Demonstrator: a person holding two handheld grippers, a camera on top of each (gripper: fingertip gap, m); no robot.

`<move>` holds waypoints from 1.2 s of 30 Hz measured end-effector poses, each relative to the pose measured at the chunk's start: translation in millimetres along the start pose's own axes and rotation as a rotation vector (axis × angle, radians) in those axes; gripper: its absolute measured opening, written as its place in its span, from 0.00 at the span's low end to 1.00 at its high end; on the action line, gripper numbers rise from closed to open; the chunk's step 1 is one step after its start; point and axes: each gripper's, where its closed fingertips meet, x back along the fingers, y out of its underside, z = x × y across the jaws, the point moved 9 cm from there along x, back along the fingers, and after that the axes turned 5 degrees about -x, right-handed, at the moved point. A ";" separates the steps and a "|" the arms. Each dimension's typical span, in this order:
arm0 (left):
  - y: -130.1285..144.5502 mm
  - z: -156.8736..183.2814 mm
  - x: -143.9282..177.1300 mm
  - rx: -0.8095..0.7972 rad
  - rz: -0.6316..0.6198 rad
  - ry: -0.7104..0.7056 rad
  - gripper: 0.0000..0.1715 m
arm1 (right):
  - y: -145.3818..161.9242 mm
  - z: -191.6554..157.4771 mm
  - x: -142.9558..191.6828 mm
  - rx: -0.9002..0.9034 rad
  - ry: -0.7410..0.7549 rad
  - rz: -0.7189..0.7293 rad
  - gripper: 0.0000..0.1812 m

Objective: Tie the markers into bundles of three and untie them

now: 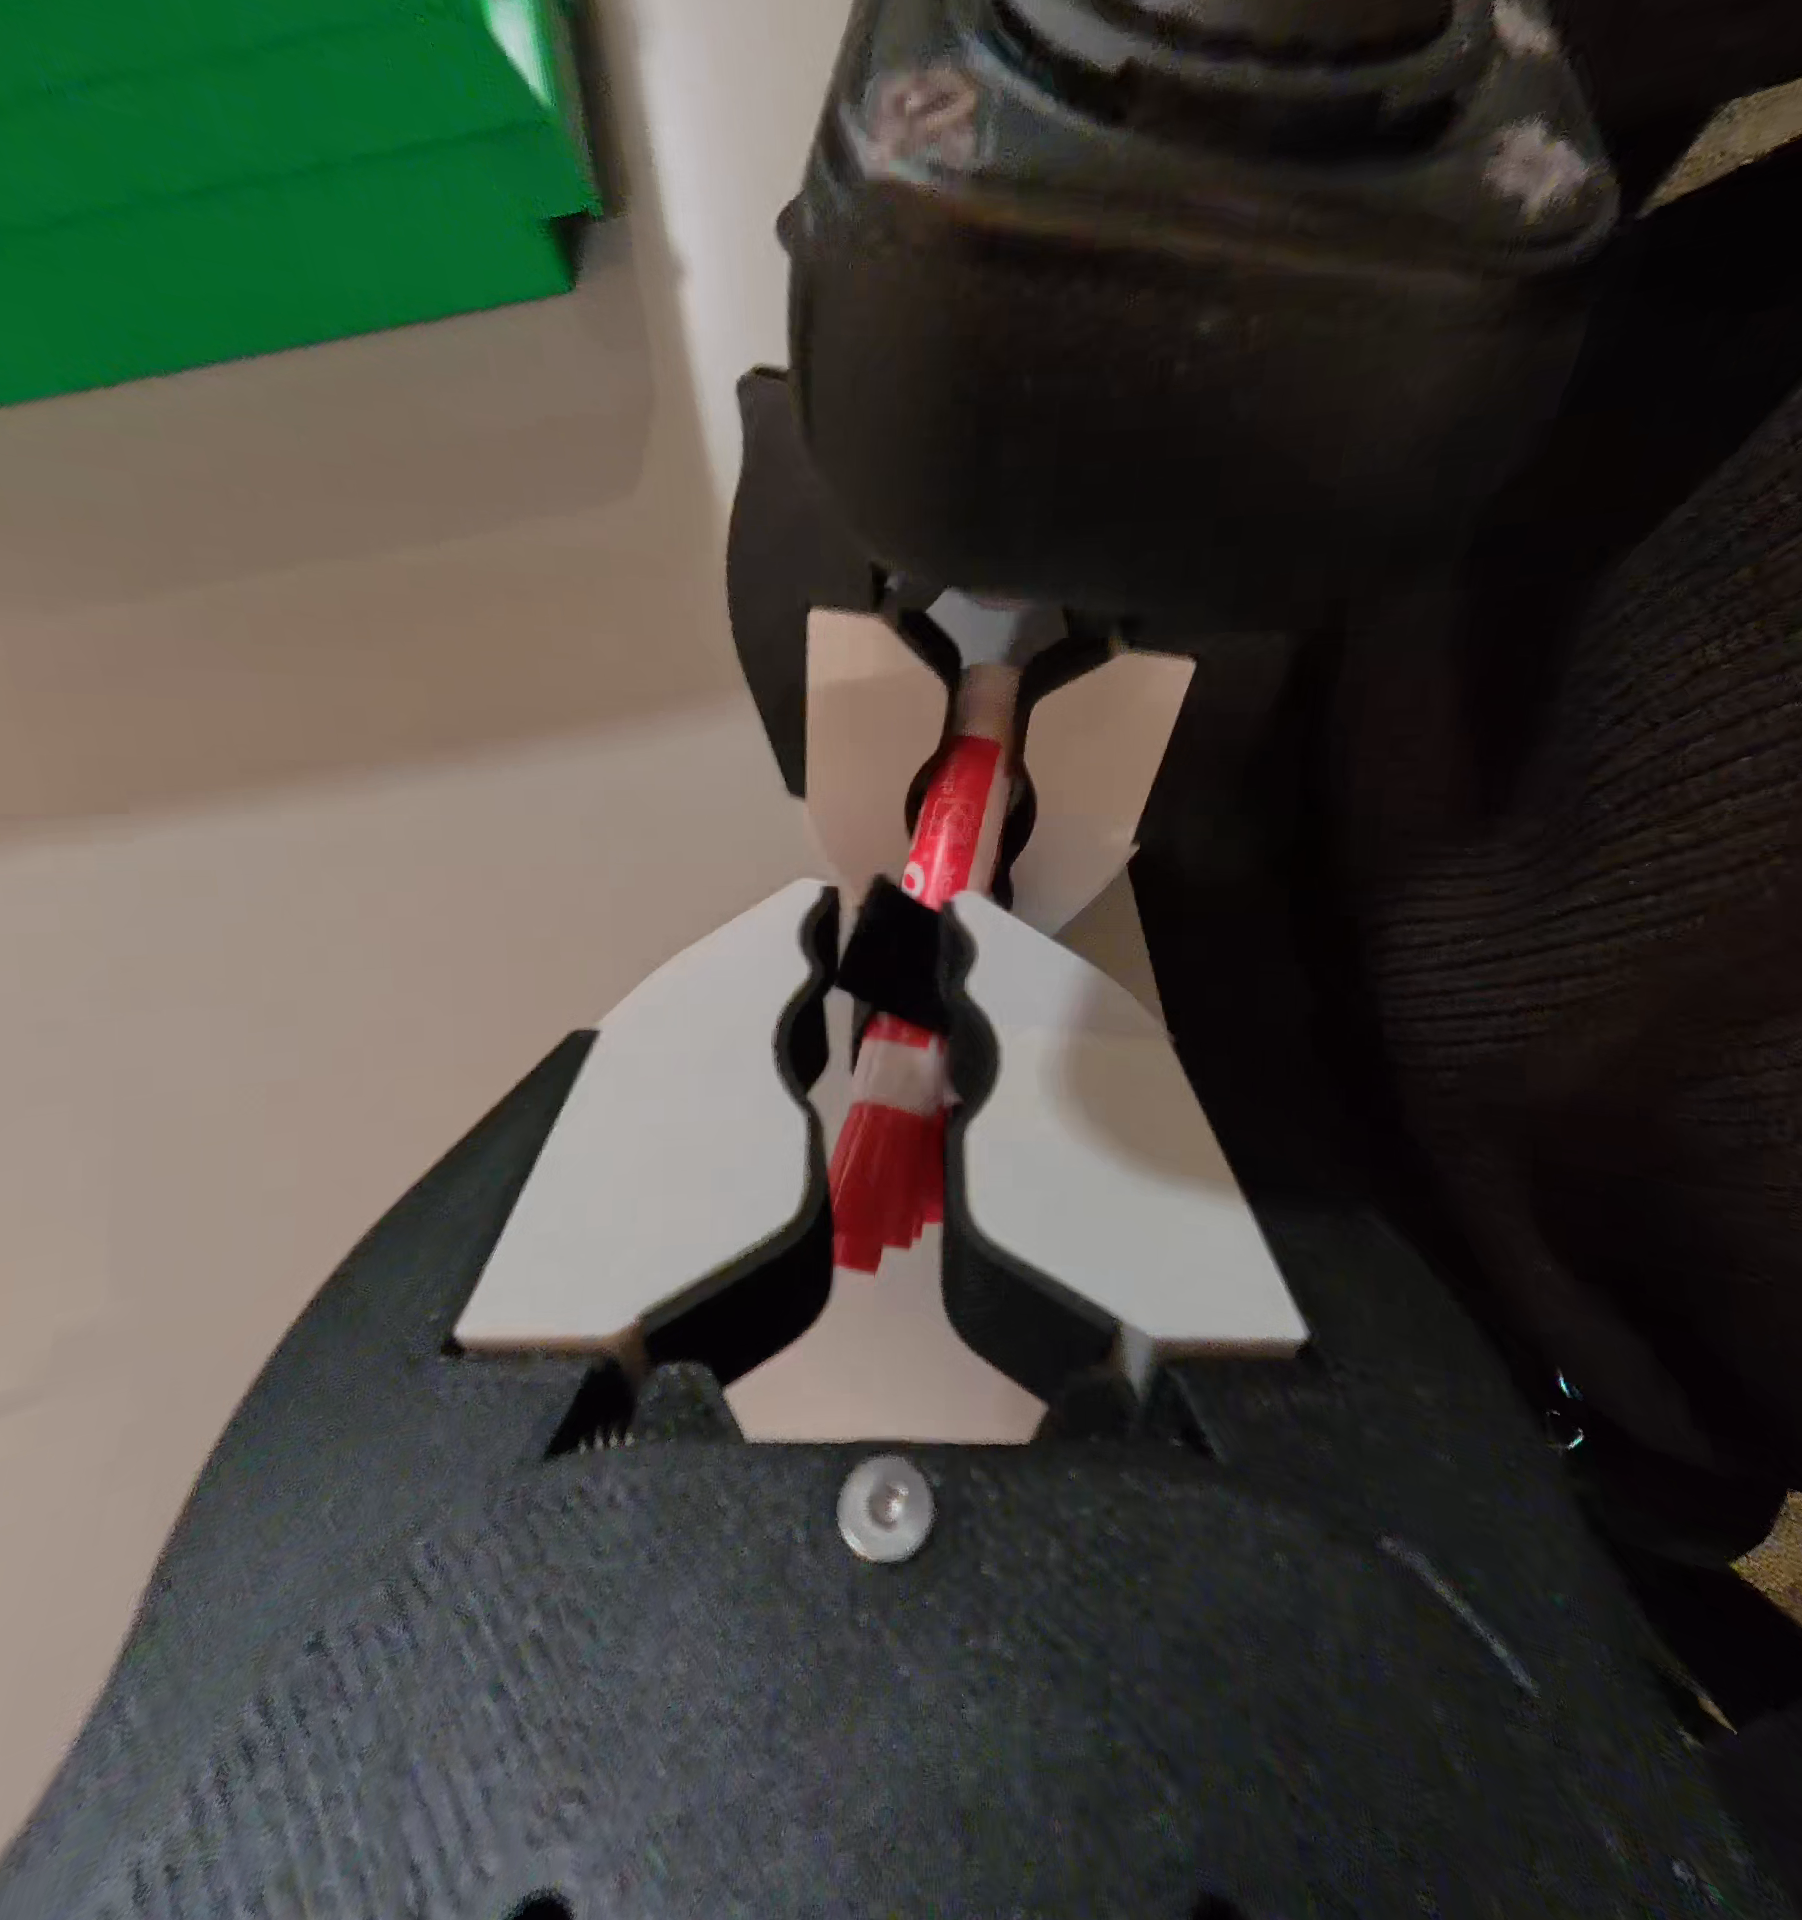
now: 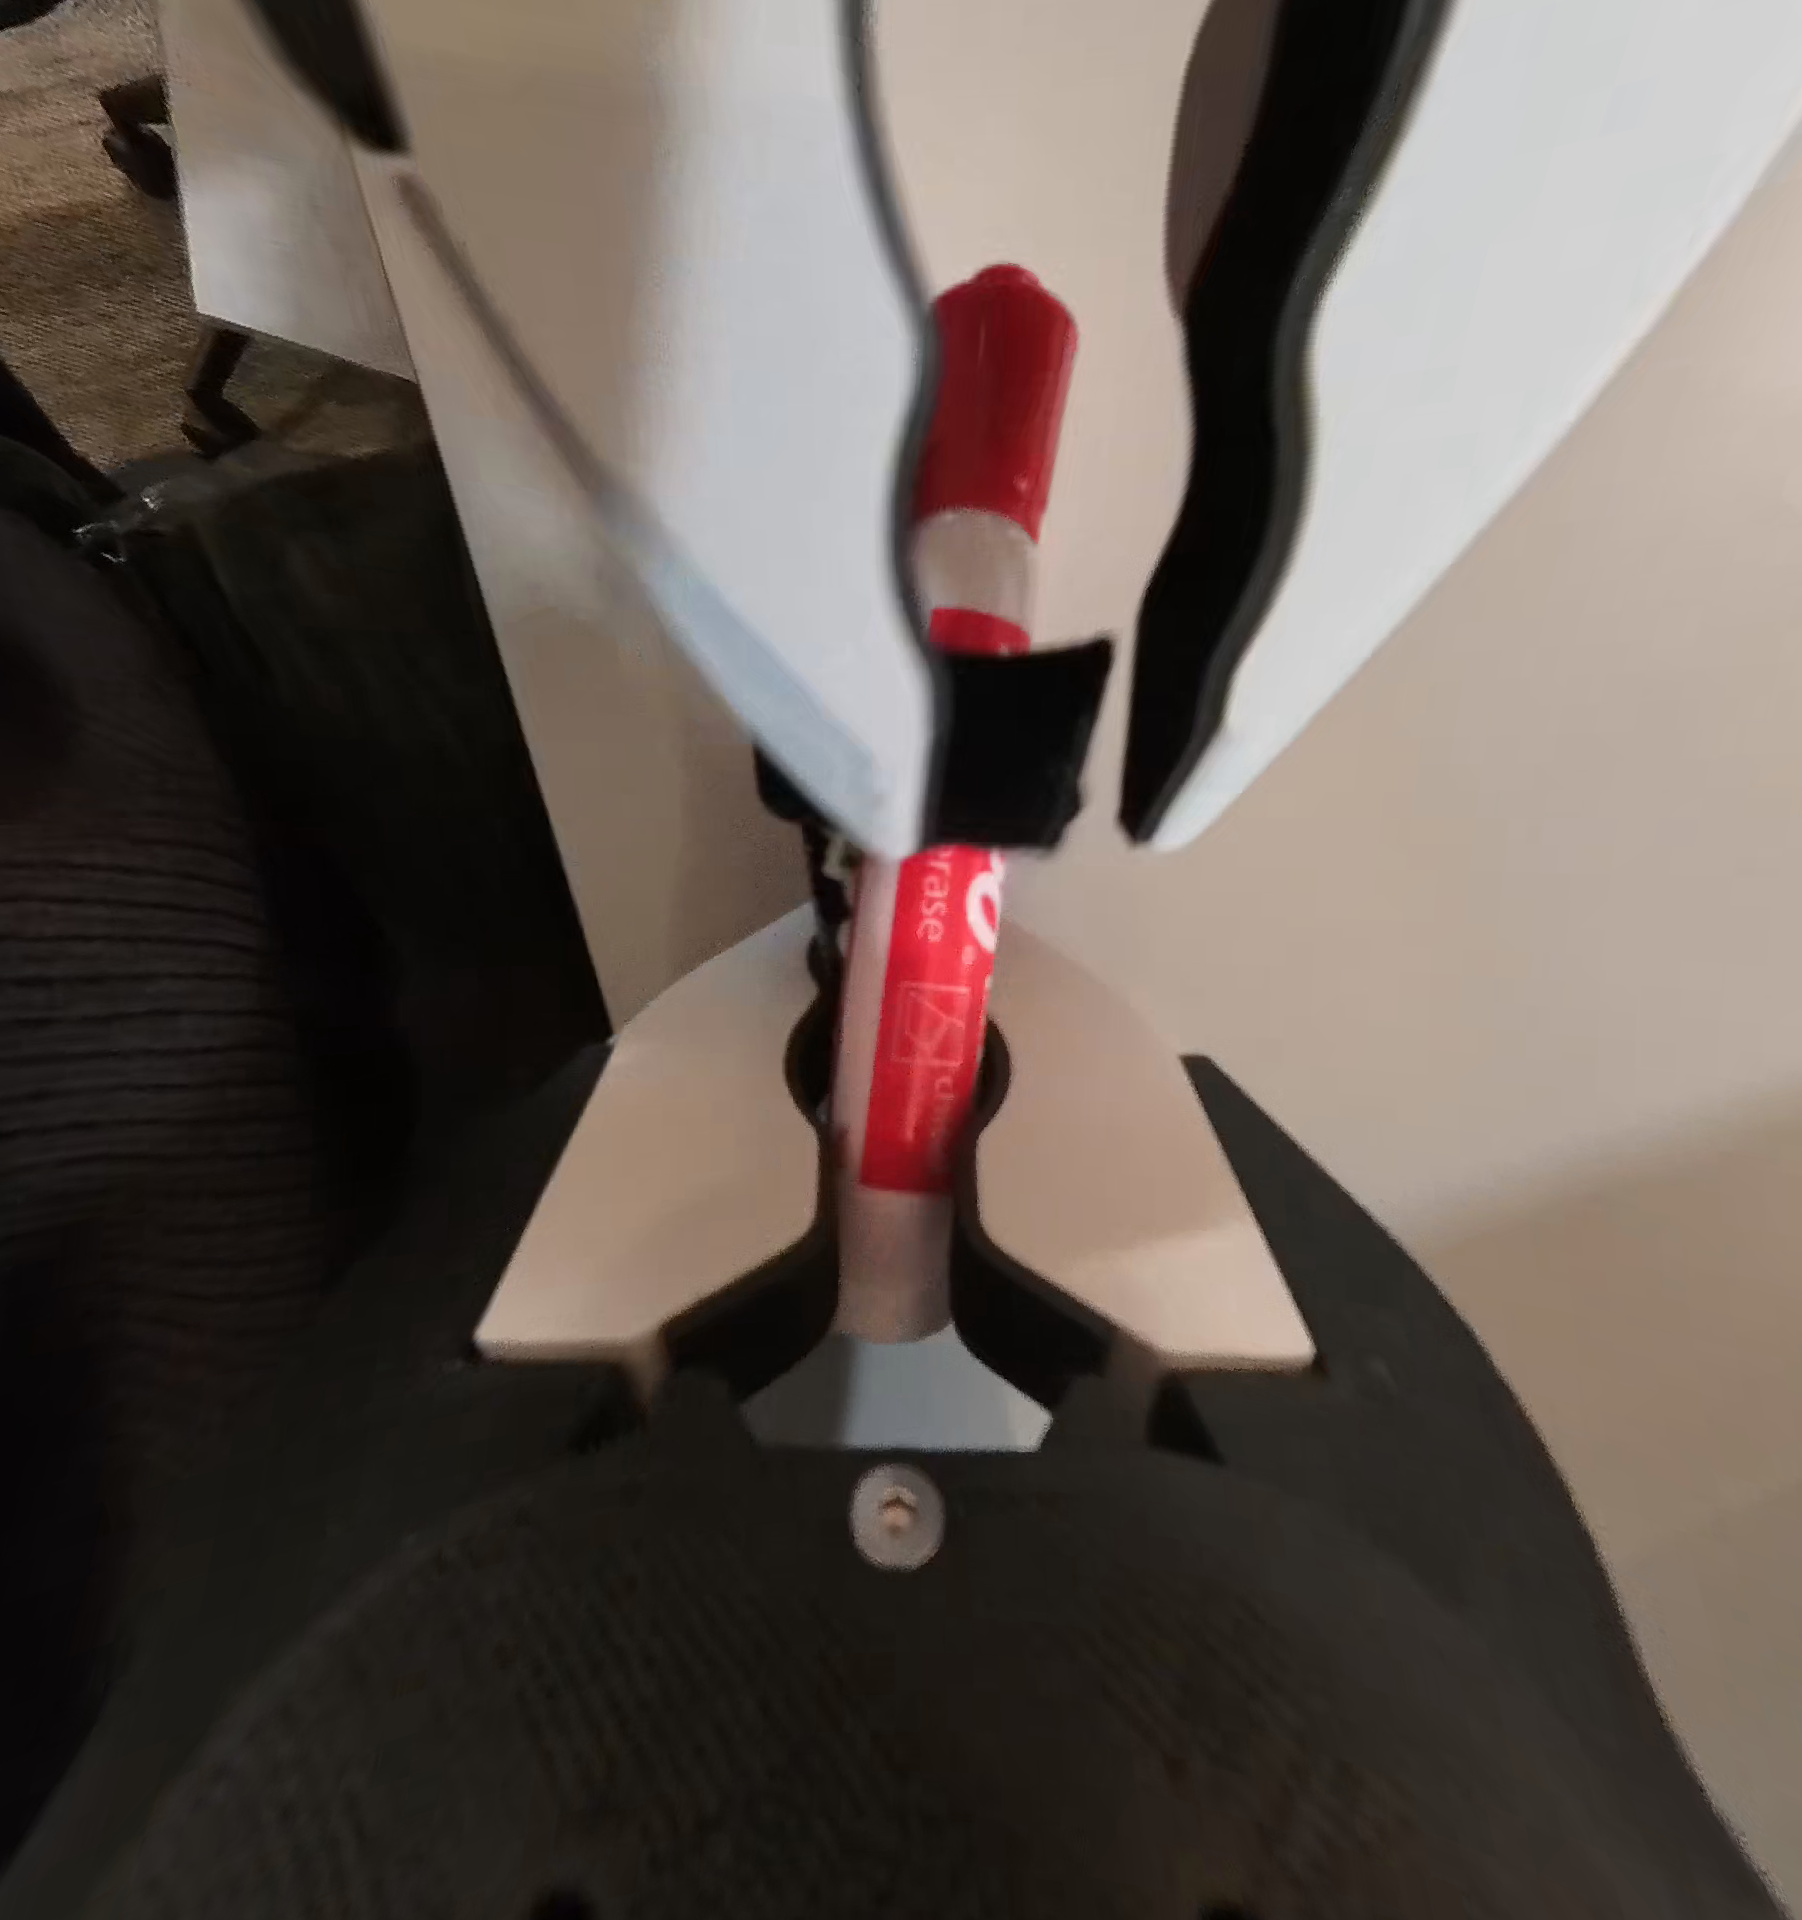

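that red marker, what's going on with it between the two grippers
Two hand-held grippers meet nose to nose over a pale table. The right gripper is shut on the barrel of the red marker. The left gripper surrounds its capped end, where a black band wraps the marker; the right wrist view shows a gap beside one finger, so its grip is unclear. A green box sits behind.

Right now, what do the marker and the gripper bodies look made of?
Red marker: smooth glossy plastic, by the highlights on its cap. Right gripper and left gripper bodies: matte black 3D-printed plastic, likely, by fine layer ridges; finger faces smooth white, material unclear.
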 end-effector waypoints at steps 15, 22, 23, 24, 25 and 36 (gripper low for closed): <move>12.6 -23.5 44.6 0.112 0.286 -0.206 0.14 | 1.7 14.5 3.6 -0.117 -0.021 -0.041 0.11; 29.2 -30.4 57.2 0.192 0.319 -0.230 0.16 | 10.7 30.9 11.8 -0.173 0.042 -0.037 0.11; 29.4 -29.5 54.7 0.192 0.320 -0.206 0.15 | 11.6 31.0 11.3 -0.163 0.057 -0.051 0.11; 28.4 -28.5 50.9 0.189 0.317 -0.181 0.15 | 11.8 29.8 10.4 -0.150 0.061 -0.062 0.11; 26.7 -27.4 46.3 0.183 0.309 -0.163 0.15 | 11.3 27.6 9.4 -0.139 0.056 -0.068 0.11; 11.6 -15.0 -7.6 0.117 0.166 -0.026 0.19 | 7.8 14.5 12.1 -0.104 0.011 -0.079 0.11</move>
